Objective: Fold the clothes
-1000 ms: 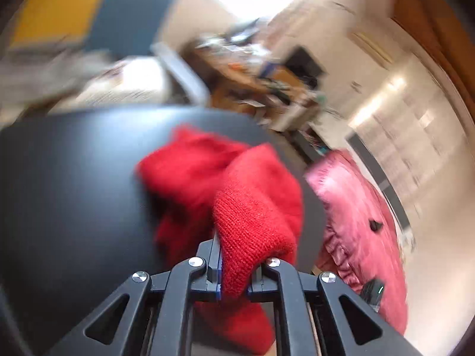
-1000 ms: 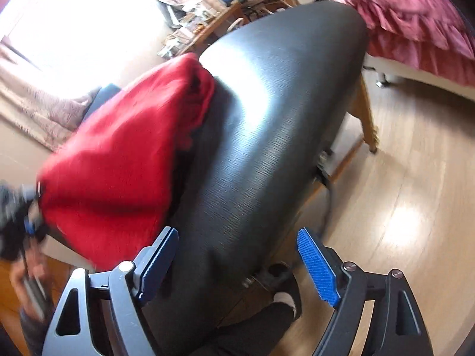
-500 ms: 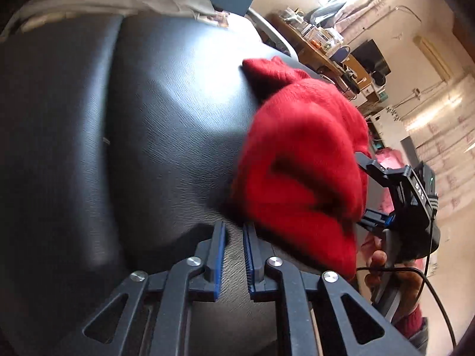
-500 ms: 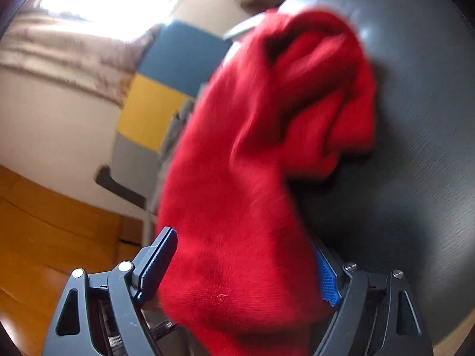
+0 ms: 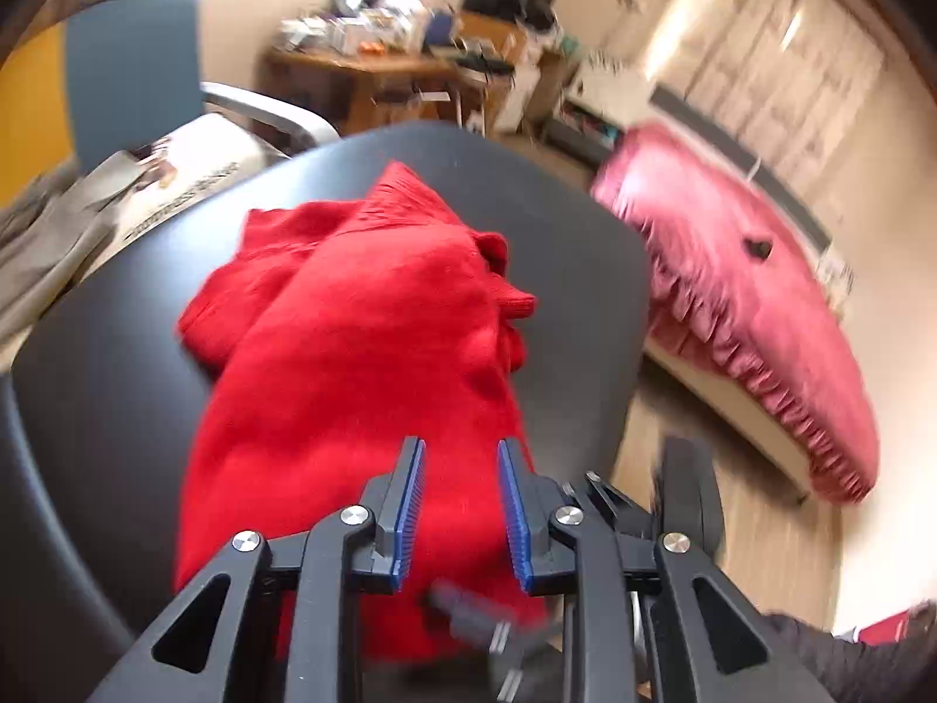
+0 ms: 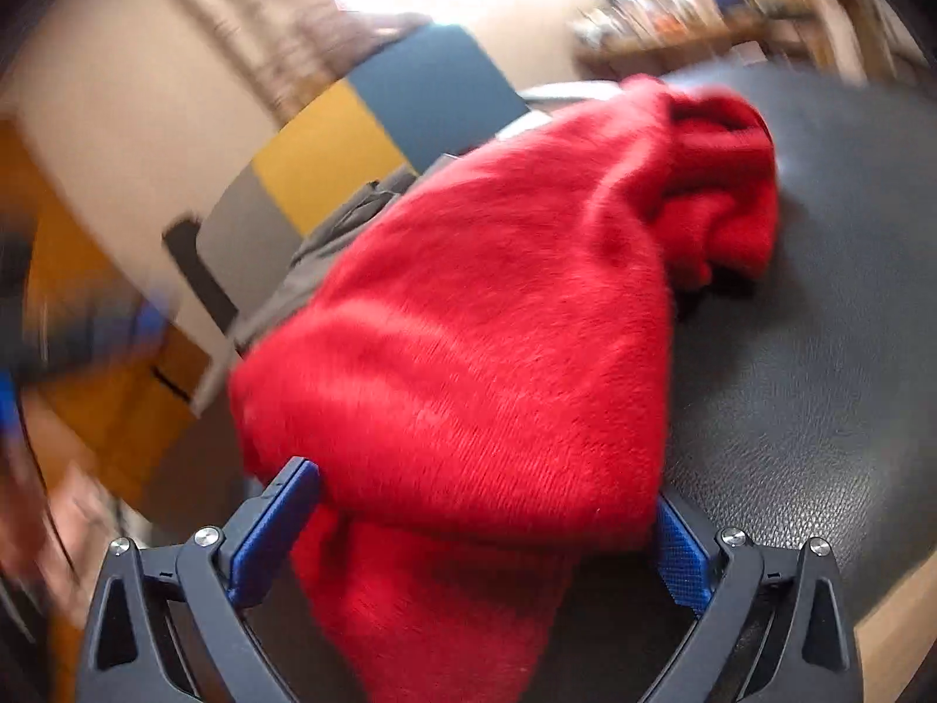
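Observation:
A red knit garment (image 5: 363, 340) lies bunched on a black leather-like tabletop (image 5: 117, 363). In the left wrist view my left gripper (image 5: 460, 507) hovers at the garment's near end. Its blue pads (image 5: 410, 504) stand a small gap apart, and red cloth shows through the gap. Whether they touch the cloth I cannot tell. The right gripper's black body (image 5: 685, 498) shows just to the right of it. In the right wrist view the red garment (image 6: 498, 322) drapes across my right gripper (image 6: 477, 533), which is wide open, with the cloth lying between its fingers (image 6: 275, 521).
A pink ruffled bed cover (image 5: 732, 304) lies to the right beyond the table edge. A cluttered wooden desk (image 5: 410, 64) stands behind. A blue, yellow and grey chair (image 6: 351, 135) holds grey cloth (image 6: 328, 246) and papers (image 5: 175, 176) at the left.
One second ago my left gripper was shut on the garment; it let go, stood empty over the table, and now sits narrowly open at the cloth. The right gripper came up under the garment, still open.

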`<state>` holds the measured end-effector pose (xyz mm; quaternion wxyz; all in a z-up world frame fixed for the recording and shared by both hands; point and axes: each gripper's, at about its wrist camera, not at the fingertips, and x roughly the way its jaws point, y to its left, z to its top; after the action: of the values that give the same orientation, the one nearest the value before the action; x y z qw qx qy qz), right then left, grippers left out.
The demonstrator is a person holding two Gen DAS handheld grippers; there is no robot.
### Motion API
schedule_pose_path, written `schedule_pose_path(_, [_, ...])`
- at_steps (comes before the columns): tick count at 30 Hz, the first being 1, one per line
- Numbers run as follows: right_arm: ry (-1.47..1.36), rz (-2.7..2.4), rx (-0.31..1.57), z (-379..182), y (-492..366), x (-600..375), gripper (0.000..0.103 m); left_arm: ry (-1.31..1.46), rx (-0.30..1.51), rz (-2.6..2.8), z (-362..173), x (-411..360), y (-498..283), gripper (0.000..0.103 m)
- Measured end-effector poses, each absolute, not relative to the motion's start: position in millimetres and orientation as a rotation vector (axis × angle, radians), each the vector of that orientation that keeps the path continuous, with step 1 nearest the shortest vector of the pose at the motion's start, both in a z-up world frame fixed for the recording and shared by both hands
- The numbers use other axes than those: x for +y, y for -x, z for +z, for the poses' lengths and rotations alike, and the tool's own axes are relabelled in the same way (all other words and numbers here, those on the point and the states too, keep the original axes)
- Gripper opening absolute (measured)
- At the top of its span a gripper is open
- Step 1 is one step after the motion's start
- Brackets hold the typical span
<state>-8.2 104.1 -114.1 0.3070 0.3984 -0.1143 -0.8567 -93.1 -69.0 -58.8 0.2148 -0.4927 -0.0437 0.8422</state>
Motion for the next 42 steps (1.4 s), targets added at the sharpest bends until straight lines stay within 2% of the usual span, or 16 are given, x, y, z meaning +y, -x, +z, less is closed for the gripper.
schedule_pose_path(2, [-1.015, -2.319, -0.133, -110.5, 2.0, 92.3, 0.103, 1.442, -0.039, 2.254, -68.8, -44.7, 125.4, 0.026])
schedule_pose_path(4, [-0.967, -2.366, 0.003, -106.3, -4.6, 82.9, 0.103, 1.518, 0.046, 2.168, -82.1, -22.5, 151.1, 0.031])
schedule_pose_path(6, [-0.917, -2.391, 0.13, -104.3, -12.0, 74.1, 0.102, 1.592, 0.147, 2.106, -93.8, -2.7, 173.7, 0.041])
schedule_pose_path(10, [-0.872, -2.385, 0.402, -109.1, -26.3, 50.1, 0.101, 1.691, 0.421, 2.039, -118.4, 27.5, 188.3, 0.042])
schedule_pose_path(12, [-0.863, -2.373, 0.454, -112.1, -31.1, 42.4, 0.102, 1.678, 0.385, 2.062, -117.8, 19.6, 188.4, 0.04])
schedule_pose_path(13, [-0.864, -2.367, 0.446, -111.8, -31.1, 40.5, 0.103, 1.671, 0.368, 2.074, -117.5, 15.6, 188.5, 0.039])
schedule_pose_path(15, [-0.873, -2.367, 0.426, -109.5, -28.8, 40.8, 0.103, 1.657, 0.332, 2.096, -116.8, 7.7, 188.6, 0.022])
schedule_pose_path(18, [-0.869, -2.365, 0.391, -110.7, -37.3, 47.3, 0.103, 1.635, 0.277, 2.128, -115.9, -4.2, 188.9, 0.008])
schedule_pose_path(22, [-0.87, -2.37, 0.354, -106.8, -47.2, 45.5, 0.103, 1.603, 0.202, 2.173, -114.1, -21.1, 189.0, 0.008])
schedule_pose_path(29, [-0.931, -2.328, 0.244, -92.6, -55.6, 75.9, 0.103, 1.492, -0.183, 2.476, -66.1, -143.8, 174.7, 0.003])
schedule_pose_path(31, [-0.955, -2.322, 0.156, -85.5, -51.0, 84.9, 0.103, 1.482, -0.207, 2.476, -59.4, -157.6, 168.7, 0.008])
schedule_pose_path(32, [-0.966, -2.325, 0.113, -82.8, -48.1, 89.3, 0.103, 1.487, -0.182, 2.441, -59.1, -155.0, 164.7, 0.02])
schedule_pose_path(34, [-0.971, -2.318, 0.024, -78.0, -38.7, 92.9, 0.103, 1.451, -0.162, 2.364, -60.7, -139.6, 155.2, 0.025])
schedule_pose_path(36, [-0.976, -2.27, -0.127, -73.6, -19.9, 91.2, 0.103, 1.445, -0.153, 2.287, -62.3, -117.9, 155.2, 0.036])
schedule_pose_path(38, [-0.992, -2.219, -0.3, -74.3, -0.6, 98.0, 0.103, 1.458, -0.137, 2.214, -62.8, -94.7, 157.8, 0.042])
schedule_pose_path(42, [-1.032, -2.081, -0.502, -84.7, 21.9, 93.9, 0.103, 1.57, -0.038, 2.019, -83.9, -43.5, 166.9, 0.046])
